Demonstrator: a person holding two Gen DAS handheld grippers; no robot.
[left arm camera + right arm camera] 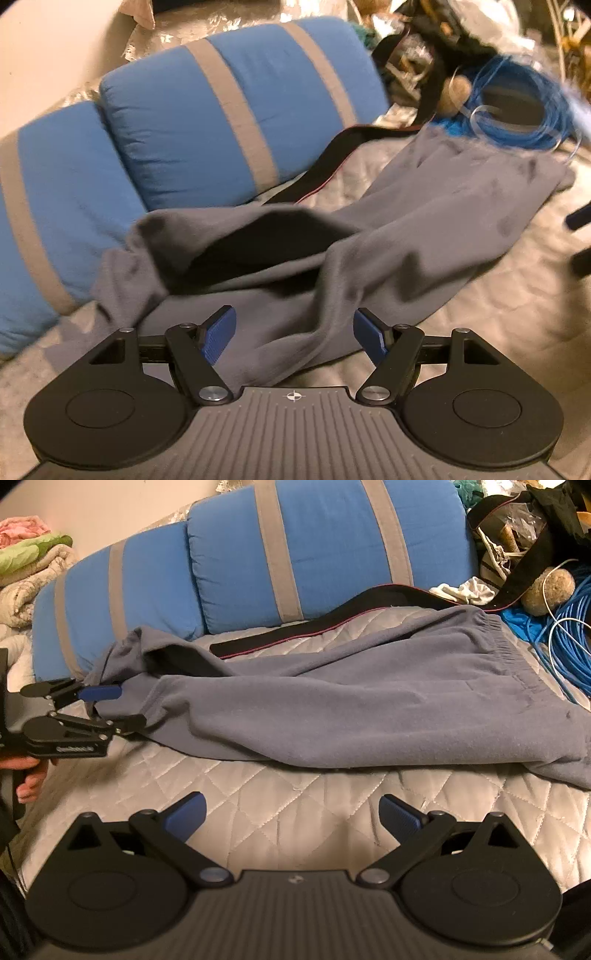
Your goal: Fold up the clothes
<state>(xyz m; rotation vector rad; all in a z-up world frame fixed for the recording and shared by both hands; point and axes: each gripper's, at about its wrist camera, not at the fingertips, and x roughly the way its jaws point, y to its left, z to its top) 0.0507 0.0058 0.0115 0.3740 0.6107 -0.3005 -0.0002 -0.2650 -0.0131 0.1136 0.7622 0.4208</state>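
- Left wrist view: my left gripper (294, 334) stands released, its blue pads (218, 338) spread apart over the leg end of the grey sweatpants (406, 229), nothing pinched. The pants lie across the quilted bed cover (498, 317), below the blue striped pillows (207, 110).
- Right wrist view: my right gripper (292, 818) is released too, hanging over bare quilt just in front of the sweatpants (351, 701). A blue cable coil (572, 642) sits near the waistband.

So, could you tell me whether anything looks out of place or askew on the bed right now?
Yes. The grey sweatpants lie rumpled rather than flat: near the open left gripper the leg end is bunched against the blue pillow, its opening gaping. A coil of blue cable also sits by the waistband.
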